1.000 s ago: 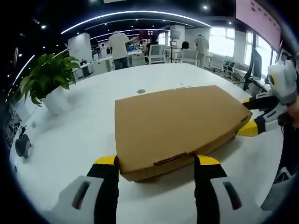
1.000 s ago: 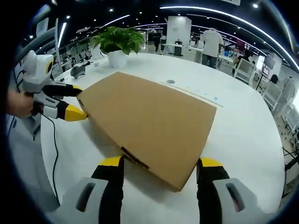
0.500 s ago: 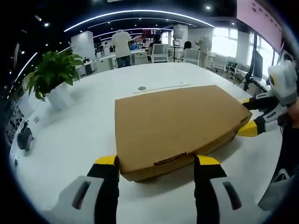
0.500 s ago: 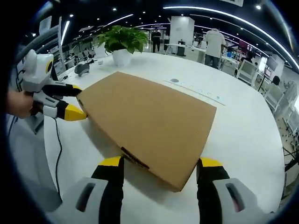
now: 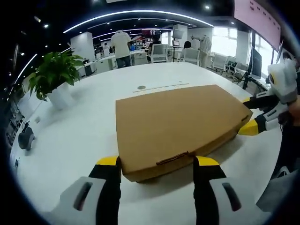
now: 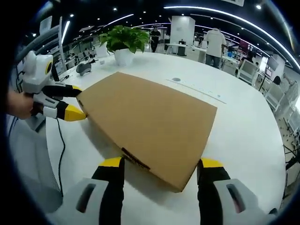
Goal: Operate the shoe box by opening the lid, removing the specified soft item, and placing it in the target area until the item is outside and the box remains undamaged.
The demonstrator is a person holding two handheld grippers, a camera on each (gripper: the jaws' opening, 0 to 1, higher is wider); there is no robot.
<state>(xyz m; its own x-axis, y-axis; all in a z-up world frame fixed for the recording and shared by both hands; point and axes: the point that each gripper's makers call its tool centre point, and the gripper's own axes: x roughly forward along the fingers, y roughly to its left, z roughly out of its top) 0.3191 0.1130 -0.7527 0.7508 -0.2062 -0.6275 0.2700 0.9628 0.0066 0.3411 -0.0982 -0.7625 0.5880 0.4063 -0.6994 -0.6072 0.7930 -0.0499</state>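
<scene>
Cardboard shoe box [image 5: 176, 124] closed on white tabletop [image 5: 79, 136] | both tongs, left [image 5: 157, 161] and right [image 6: 159, 163], spread wide at box corners, gripping nothing | lid unopened, item still inside

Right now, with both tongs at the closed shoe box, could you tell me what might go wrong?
1. The left tongs straddle a corner of the shoe box; squeezing could crush it.
2. The right tongs sit at another corner; an uneven lift might tear the lid.
3. The box could slide on the smooth white table.
</scene>
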